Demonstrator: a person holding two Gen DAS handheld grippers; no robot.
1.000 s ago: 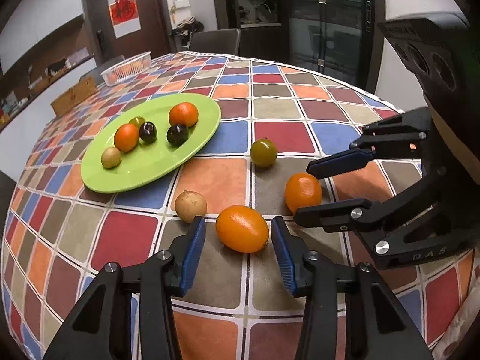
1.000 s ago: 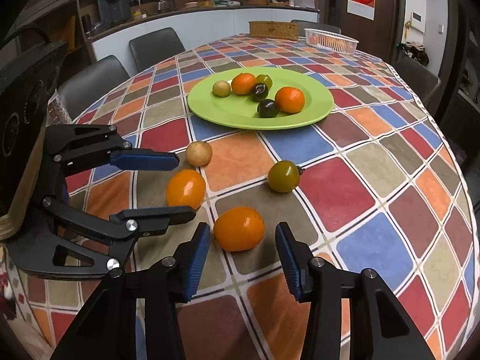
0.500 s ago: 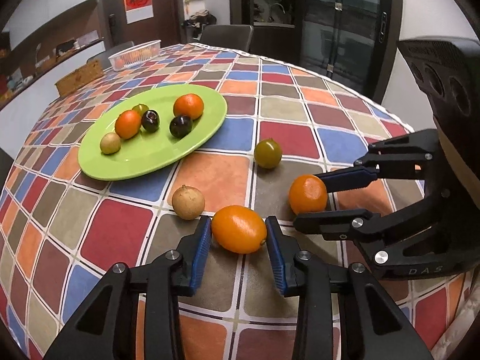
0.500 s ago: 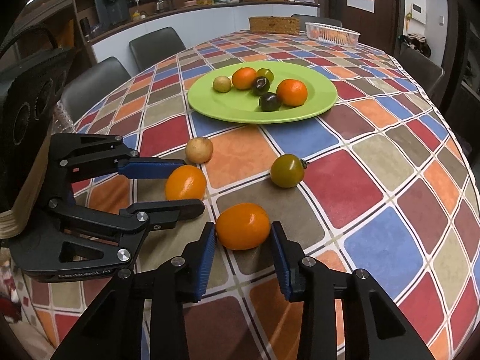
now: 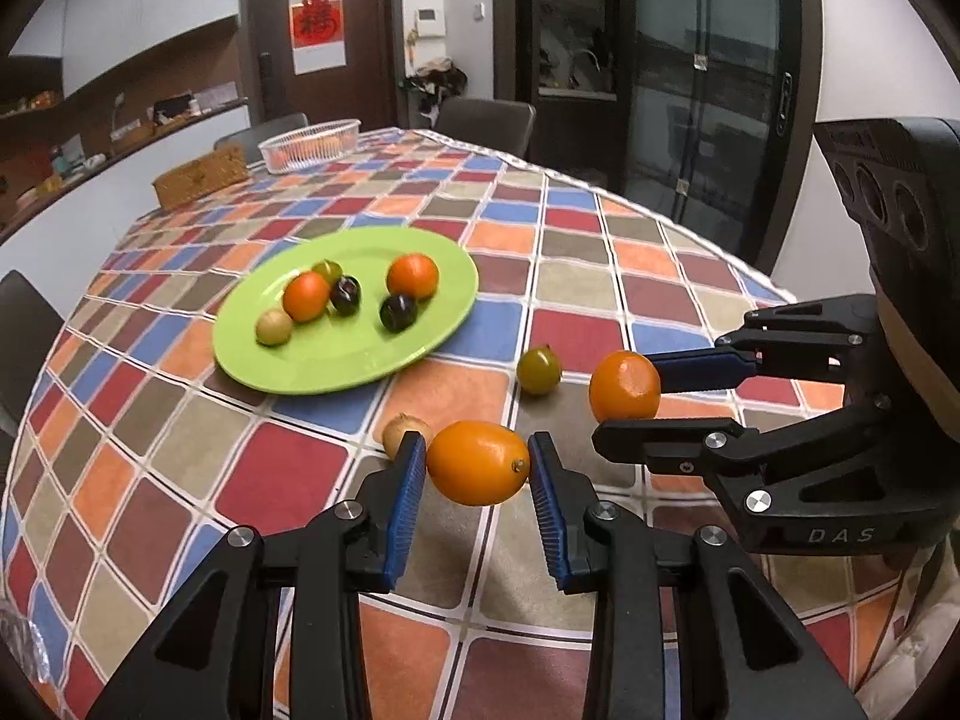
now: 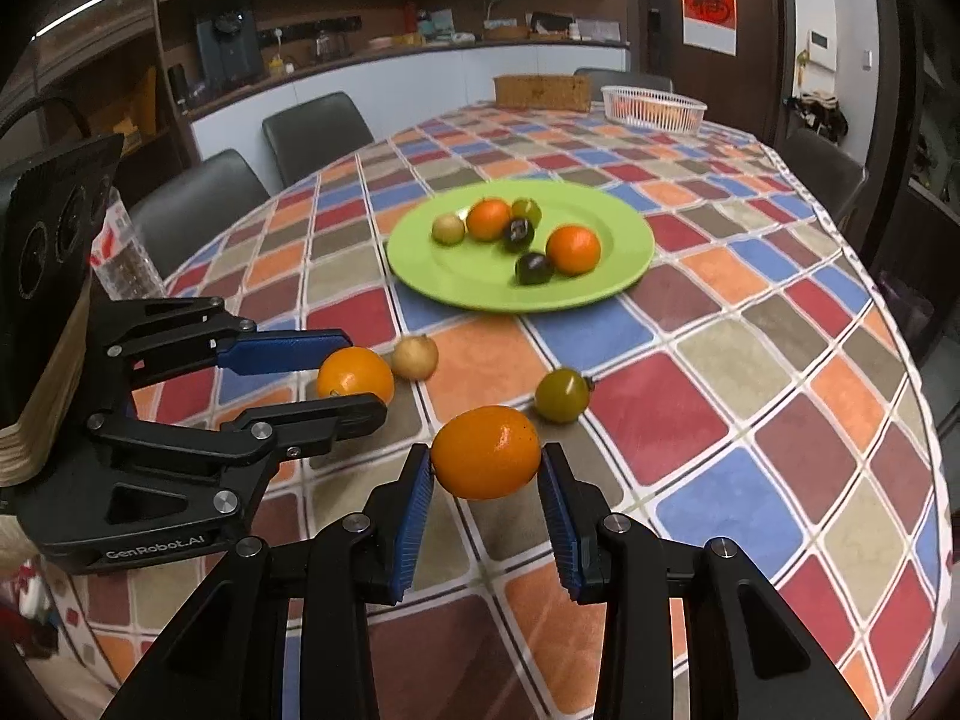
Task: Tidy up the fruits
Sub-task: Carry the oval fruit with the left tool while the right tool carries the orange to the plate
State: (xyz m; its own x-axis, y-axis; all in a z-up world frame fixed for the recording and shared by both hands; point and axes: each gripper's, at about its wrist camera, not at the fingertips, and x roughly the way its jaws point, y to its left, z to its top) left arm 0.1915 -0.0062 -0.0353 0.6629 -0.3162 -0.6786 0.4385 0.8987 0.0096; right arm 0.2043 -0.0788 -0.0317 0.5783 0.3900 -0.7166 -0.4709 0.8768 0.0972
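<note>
My left gripper (image 5: 477, 450) is shut on an oval orange (image 5: 478, 462), held just above the checked tablecloth. Beside it my right gripper (image 5: 627, 402) is shut on a second orange (image 5: 624, 385), also off the cloth. The right wrist view shows the same: right gripper (image 6: 486, 456) pinching its orange (image 6: 486, 452), left gripper (image 6: 360, 373) at the left pinching its orange (image 6: 355, 375). A beige fruit (image 6: 415, 357) and a green tomato (image 6: 562, 395) lie loose on the cloth. Beyond them a green plate (image 6: 480, 282) (image 5: 336, 360) carries several fruits.
At the table's far end stand a white basket (image 6: 653, 108) and a wicker box (image 6: 542, 92). Dark chairs (image 6: 198, 198) ring the round table. A plastic bottle (image 6: 123, 258) stands behind the left gripper. The cloth's edge drops away at the right.
Both grippers' jaws closed from wide apart onto their oranges. Both then rose, lifting the oranges off the cloth.
</note>
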